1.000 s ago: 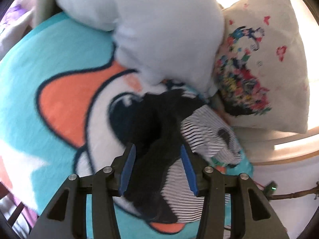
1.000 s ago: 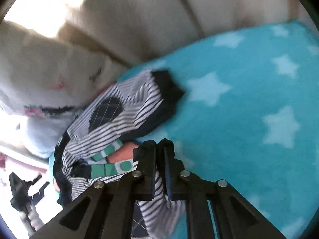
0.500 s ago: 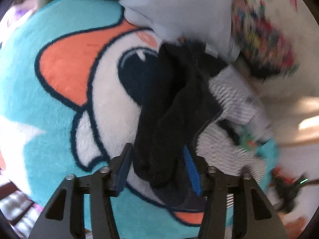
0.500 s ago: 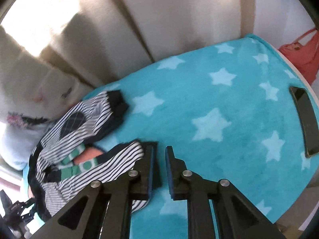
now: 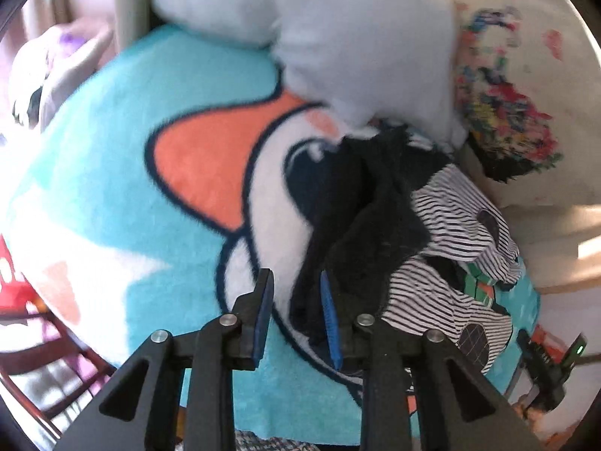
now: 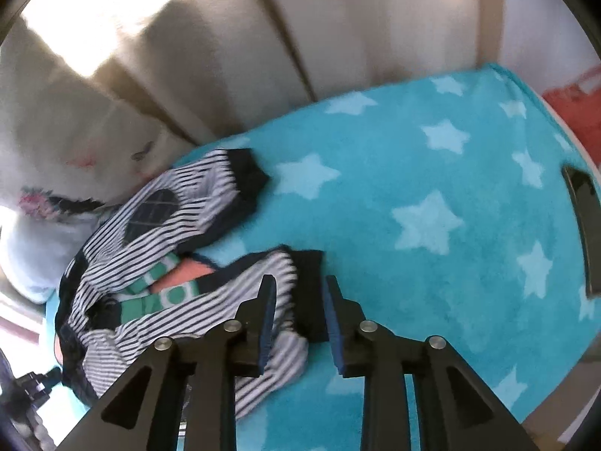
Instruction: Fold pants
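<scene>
pants (image 6: 157, 248) lie crumpled on the teal blanket (image 6: 432, 173), long axis running from the dark waistband (image 5: 360, 203) near the pillows down-right to the striped cuffs. right gripper (image 6: 298, 314), jaws opening, straddles one cuff without pressing. left gripper (image 5: 295, 312), jaws also opening, sits beside the waistband, which seems, through blur, only to brush its right pad.

**A bedroom at home**

We see a bed under a turquoise fleece blanket (image 6: 432, 173) with pale stars, ahead of the fingers. Beyond them lie a white pillow (image 5: 338, 37) and a flower-printed cushion (image 5: 526, 112), against a padded beige headboard (image 6: 263, 37).
</scene>
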The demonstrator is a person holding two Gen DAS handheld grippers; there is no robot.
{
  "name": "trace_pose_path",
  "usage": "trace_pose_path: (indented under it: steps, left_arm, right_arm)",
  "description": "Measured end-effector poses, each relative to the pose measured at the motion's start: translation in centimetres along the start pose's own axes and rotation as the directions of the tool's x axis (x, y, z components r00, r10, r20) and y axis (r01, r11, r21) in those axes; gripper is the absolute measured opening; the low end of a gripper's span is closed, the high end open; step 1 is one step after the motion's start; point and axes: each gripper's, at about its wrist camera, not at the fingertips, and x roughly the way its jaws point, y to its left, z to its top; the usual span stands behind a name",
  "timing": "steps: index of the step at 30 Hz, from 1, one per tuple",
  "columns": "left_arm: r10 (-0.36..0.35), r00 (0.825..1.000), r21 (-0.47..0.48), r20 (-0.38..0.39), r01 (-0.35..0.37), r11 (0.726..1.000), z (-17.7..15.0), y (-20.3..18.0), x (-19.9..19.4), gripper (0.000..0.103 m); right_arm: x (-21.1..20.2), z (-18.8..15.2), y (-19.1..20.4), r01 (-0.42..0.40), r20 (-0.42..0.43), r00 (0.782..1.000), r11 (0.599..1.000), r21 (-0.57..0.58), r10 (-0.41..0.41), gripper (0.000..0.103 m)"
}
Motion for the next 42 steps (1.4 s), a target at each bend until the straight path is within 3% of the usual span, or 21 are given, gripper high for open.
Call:
trace_pose_path:
  steps: [3,6,10,13,15,31,42]
  left_arm:
    - [-0.001,1.0,0.1,0.024,-0.002,0.995,-0.6,-2.8,-0.6,0.042]
    - [0.022,0.999,0.209,0.034,-0.029,0.978,-2.2,-6.4,0.0,0.042]
    - [0.072,0.993,0.299,0.095,-0.098,0.949,-4.1,-9.8,-0.1,0.044]
    - [0.115,0.978,0.348,0.175,-0.171,0.922,-5.2,-11.4,-1.2,0.054]
    - [0.12,0.972,0.365,0.203,-0.189,0.912,-5.9,-12.0,-1.8,0.058]
    - [0.12,0.964,0.452,0.237,-0.219,0.865,-10.8,-14.7,-3.6,0.06]
    - [0.125,0.962,0.44,0.243,-0.224,0.87,-10.9,-13.6,-4.3,0.063]
  right_arm:
    - [0.0,-0.4,3.0,-0.047,-0.004,0.999,0.995,-0.093,0.047,0.039]
    - [0.7,-1.9,6.2,-0.125,-0.052,0.992,0.977,-0.172,0.118,0.043]
    - [1.6,-4.0,9.0,-0.132,-0.101,0.989,0.958,-0.254,0.109,0.045]
    - [1.5,-5.3,9.3,-0.131,-0.118,0.988,0.955,-0.267,0.102,0.049]
    - [1.2,-6.0,9.2,-0.127,-0.122,0.988,0.954,-0.272,0.097,0.05]
    - [-2.1,-9.3,7.7,-0.121,-0.104,0.99,0.948,-0.293,0.094,0.057]
    - [-2.8,-9.7,8.2,-0.132,-0.085,0.99,0.948,-0.288,0.112,0.059]
